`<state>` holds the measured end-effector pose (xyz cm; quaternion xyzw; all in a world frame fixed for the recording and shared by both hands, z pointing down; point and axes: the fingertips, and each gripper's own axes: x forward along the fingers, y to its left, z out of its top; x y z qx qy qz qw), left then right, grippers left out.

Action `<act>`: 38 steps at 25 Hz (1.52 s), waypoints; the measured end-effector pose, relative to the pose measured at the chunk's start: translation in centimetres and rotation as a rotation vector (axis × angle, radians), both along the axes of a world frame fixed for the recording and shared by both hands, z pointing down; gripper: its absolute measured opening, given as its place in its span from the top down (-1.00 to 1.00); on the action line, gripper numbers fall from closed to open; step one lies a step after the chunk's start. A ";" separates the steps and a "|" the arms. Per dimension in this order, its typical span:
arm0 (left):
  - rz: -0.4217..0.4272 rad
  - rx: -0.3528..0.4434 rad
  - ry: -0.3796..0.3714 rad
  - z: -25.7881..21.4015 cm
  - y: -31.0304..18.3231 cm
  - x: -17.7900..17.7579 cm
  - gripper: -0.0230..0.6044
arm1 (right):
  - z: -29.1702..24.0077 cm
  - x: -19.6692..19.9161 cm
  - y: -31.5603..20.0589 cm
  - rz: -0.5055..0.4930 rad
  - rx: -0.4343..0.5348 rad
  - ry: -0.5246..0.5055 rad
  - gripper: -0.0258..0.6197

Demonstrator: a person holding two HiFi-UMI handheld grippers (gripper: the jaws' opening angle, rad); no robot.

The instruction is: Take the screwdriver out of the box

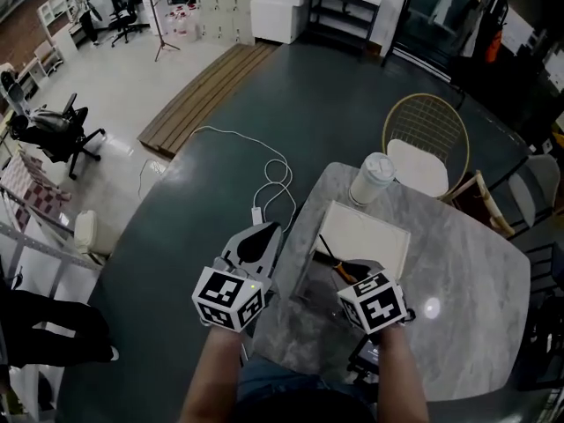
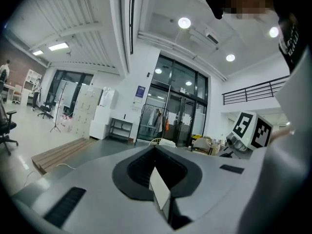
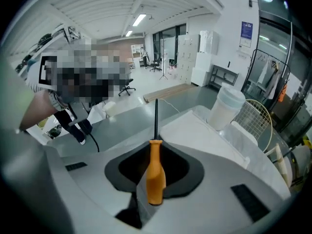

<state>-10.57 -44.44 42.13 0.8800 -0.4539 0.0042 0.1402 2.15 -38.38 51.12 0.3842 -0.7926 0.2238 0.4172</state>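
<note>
My right gripper (image 3: 152,191) is shut on the orange handle of the screwdriver (image 3: 155,172); its black shaft points up and away from the jaws. In the head view the screwdriver (image 1: 330,256) hangs over the open white box (image 1: 374,236) on the marble table (image 1: 467,271), with my right gripper (image 1: 352,276) just behind it. My left gripper (image 1: 267,229) is off the table's left edge, beside the box. In the left gripper view its jaws (image 2: 161,194) stand together with nothing between them.
A white lidded cup (image 1: 371,178) stands at the table's far edge behind the box, and a wire chair (image 1: 428,139) is beyond it. A white cable (image 1: 269,183) lies on the dark floor to the left. The right gripper's marker cube (image 2: 251,128) shows in the left gripper view.
</note>
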 end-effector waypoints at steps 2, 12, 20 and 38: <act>0.000 0.031 0.004 -1.4 -0.5 0.1 0.89 | -2.2 -0.2 -1.2 0.004 0.070 -0.053 0.65; 0.007 0.137 0.001 -5.4 -1.0 1.8 0.89 | -13.1 0.3 -3.8 0.066 0.637 -0.409 0.65; -0.019 0.192 -0.005 -7.4 1.2 3.1 0.89 | -15.6 1.7 -1.5 0.073 0.745 -0.434 0.65; 0.061 0.312 -0.044 -11.4 4.9 7.6 0.89 | -18.3 12.0 3.3 0.278 0.857 -0.357 0.65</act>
